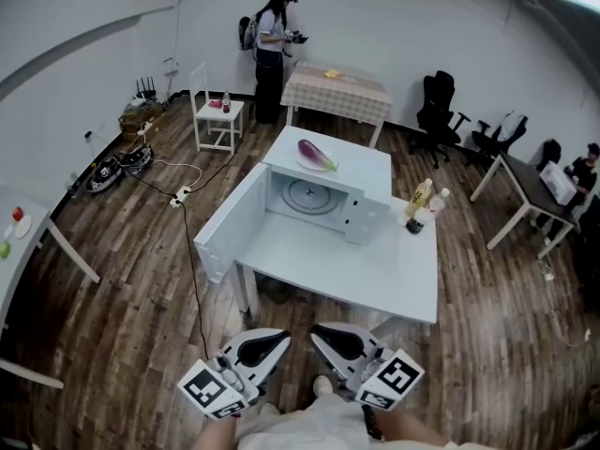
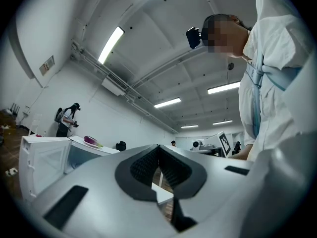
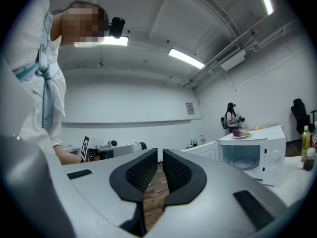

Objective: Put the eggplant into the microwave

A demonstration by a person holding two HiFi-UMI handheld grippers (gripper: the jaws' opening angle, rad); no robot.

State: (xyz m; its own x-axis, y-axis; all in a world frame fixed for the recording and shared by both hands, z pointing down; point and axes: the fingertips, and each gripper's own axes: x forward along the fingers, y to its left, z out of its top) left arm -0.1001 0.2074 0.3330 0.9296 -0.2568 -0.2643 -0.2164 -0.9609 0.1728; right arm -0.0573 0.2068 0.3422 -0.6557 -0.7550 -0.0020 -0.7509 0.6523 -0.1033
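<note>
Fingers (image 2: 143, 163) of my left gripper (image 2: 158, 148) are pressed together at the tips with nothing between them; those of my right gripper (image 3: 160, 155) stand all but together, a thin slit between the pads, and pinch nothing either; both sit low by my body, well short of the table (image 1: 375, 279). I judge the task not yet begun: the eggplant (image 1: 317, 155) lies far ahead of my fingertips, on a plate (image 1: 302, 162) atop the microwave (image 1: 366, 169); the door (image 1: 228, 225) already hangs wide, ahead and left of my left fingers, so the cavity with its turntable (image 1: 309, 196) is free. Next I must step up to the table, spread one pair of fingers, close them across the eggplant's body, then bring it down into the opening. My hands are cut off at the head view's bottom edge; in both gripper views the eggplant is small and far, so I cannot tell how it sits on the plate.
</note>
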